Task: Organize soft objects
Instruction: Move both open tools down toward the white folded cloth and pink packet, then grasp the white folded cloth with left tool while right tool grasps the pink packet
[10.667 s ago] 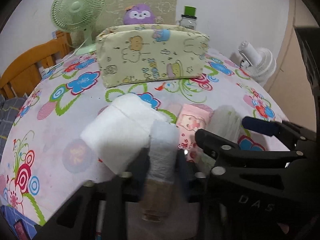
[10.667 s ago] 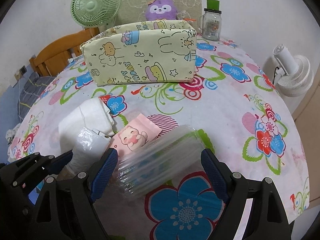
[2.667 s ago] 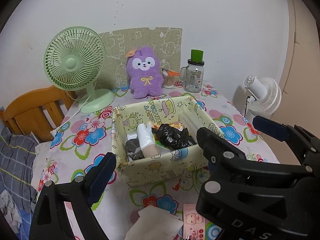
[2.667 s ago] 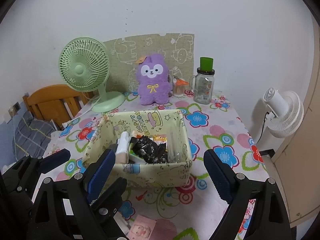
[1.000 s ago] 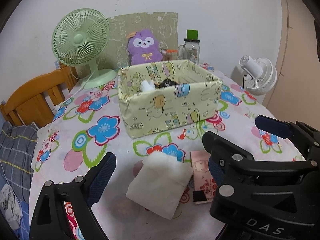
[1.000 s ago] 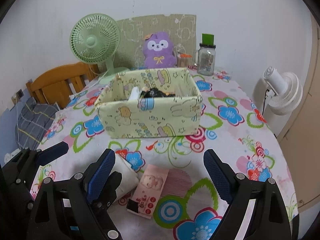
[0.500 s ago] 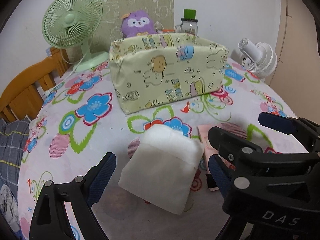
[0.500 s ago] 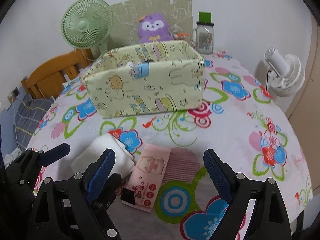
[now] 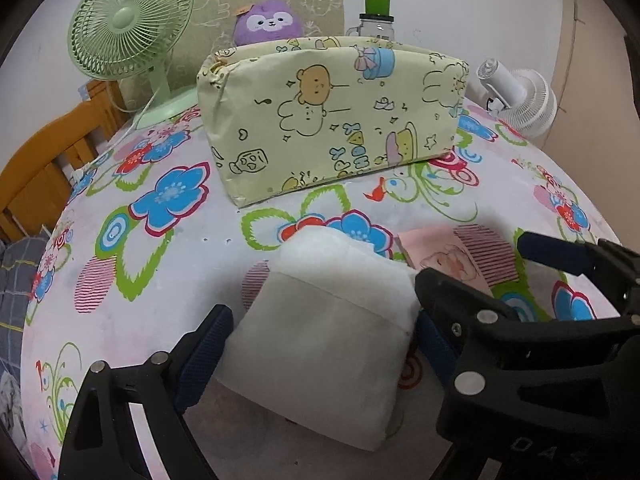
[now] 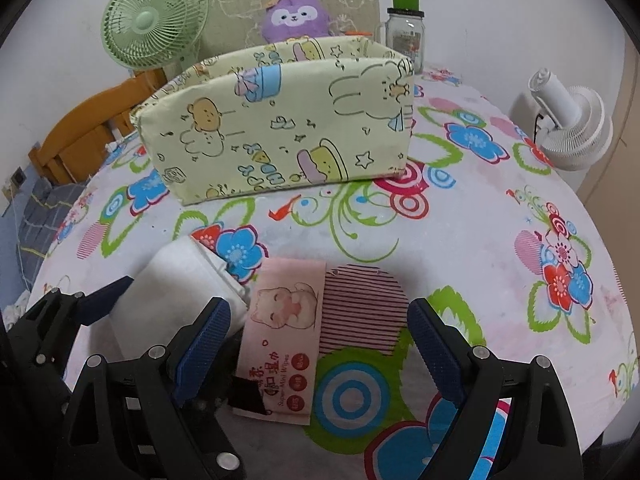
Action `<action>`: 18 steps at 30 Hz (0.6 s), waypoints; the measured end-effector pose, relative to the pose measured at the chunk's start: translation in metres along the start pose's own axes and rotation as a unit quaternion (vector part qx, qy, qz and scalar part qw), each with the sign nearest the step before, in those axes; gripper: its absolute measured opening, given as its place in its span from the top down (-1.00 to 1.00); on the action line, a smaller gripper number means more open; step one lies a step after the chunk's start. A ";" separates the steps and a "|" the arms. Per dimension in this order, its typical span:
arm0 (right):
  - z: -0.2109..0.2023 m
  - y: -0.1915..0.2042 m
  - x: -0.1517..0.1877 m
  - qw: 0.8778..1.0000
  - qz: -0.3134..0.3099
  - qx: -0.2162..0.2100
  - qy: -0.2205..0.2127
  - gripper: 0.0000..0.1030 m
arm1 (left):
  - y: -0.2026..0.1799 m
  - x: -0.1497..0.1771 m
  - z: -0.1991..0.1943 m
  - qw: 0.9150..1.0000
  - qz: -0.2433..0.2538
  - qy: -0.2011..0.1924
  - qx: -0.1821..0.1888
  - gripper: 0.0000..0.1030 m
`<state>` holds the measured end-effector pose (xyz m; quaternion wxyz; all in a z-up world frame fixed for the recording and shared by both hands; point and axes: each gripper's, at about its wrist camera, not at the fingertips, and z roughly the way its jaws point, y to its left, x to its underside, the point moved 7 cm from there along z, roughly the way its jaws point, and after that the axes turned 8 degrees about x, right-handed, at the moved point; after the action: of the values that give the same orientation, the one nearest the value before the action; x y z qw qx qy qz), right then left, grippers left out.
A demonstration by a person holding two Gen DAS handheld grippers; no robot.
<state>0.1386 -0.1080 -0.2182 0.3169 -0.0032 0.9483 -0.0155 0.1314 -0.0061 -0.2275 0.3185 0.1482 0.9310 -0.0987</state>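
Note:
A white soft pack (image 9: 320, 332) lies flat on the flowered tablecloth (image 9: 160, 280). My left gripper (image 9: 320, 344) straddles it, its jaws closing, blue pads close beside the pack's edges and not visibly pressing. A pink wipes pack (image 10: 280, 328) with a cat picture lies just right of the white pack (image 10: 180, 280). My right gripper (image 10: 318, 340) stands open around the wipes pack without touching it. Behind both stands the yellow-green cartoon fabric box (image 10: 280, 120), its inside hidden from this low angle. The right gripper's fingers (image 9: 560, 254) show at the right of the left wrist view.
A green desk fan (image 9: 128, 24), a purple plush (image 9: 268, 22) and a green-lidded jar (image 9: 376, 20) stand behind the box. A white fan (image 9: 520, 96) is off the table's right edge. A wooden frame (image 9: 48, 160) is at the left.
Both grippers have sunk toward the table and tilted down. The white pack now lies between the left fingers, the pink pack between the right ones. The box's contents have dropped from sight.

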 end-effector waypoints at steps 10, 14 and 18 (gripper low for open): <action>0.007 0.001 -0.002 1.000 0.001 0.009 0.010 -0.78 | -0.009 0.001 -0.006 0.999 0.035 -0.013 -0.001 -0.44; 0.004 0.003 -0.001 1.000 -0.002 0.018 0.013 -0.78 | 0.004 0.002 -0.010 1.000 0.022 -0.013 -0.007 -0.42; 0.004 0.006 0.001 1.000 -0.002 0.019 0.020 -0.78 | 0.013 0.005 -0.011 1.000 0.008 -0.012 -0.005 -0.42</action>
<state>0.1404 -0.1024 -0.2224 0.2979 0.0016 0.9540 -0.0342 0.1261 0.0106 -0.2231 0.3311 0.1527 0.9265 -0.0933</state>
